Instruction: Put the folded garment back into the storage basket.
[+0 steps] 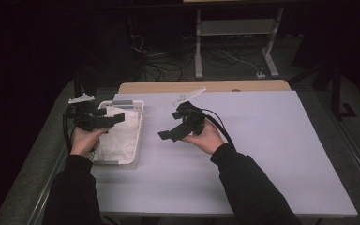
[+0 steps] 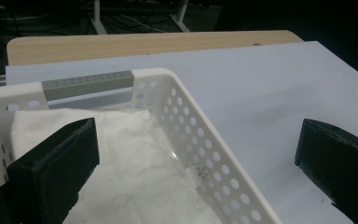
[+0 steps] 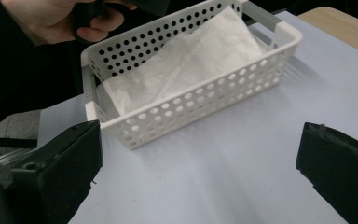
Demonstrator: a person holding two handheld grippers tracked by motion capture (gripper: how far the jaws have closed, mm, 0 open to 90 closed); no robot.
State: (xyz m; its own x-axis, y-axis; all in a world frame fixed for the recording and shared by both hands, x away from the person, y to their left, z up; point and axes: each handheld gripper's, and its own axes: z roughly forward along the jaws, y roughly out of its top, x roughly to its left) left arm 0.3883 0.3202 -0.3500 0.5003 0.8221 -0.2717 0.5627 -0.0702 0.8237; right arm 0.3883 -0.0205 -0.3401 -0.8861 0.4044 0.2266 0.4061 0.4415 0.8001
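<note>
A white perforated basket (image 1: 139, 123) stands at the left of the table with a folded white cloth (image 1: 122, 133) lying in it. My left gripper (image 1: 116, 118) hovers over the basket's left side. In the left gripper view its jaws (image 2: 196, 140) stand wide open with nothing between them, above the cloth (image 2: 135, 158) and the basket's rim (image 2: 186, 107). My right gripper (image 1: 166, 135) is held above the table just right of the basket and points toward it. The right gripper (image 3: 198, 137) is open and empty, facing the basket's long wall (image 3: 191, 112) and the cloth (image 3: 186, 65).
A pale lilac sheet (image 1: 262, 140) covers the table, with a wooden strip (image 1: 206, 86) bare at the far edge. Beyond it, desk legs (image 1: 198, 51) and cables lie on a dark floor. The basket has a grey handle (image 2: 88, 84).
</note>
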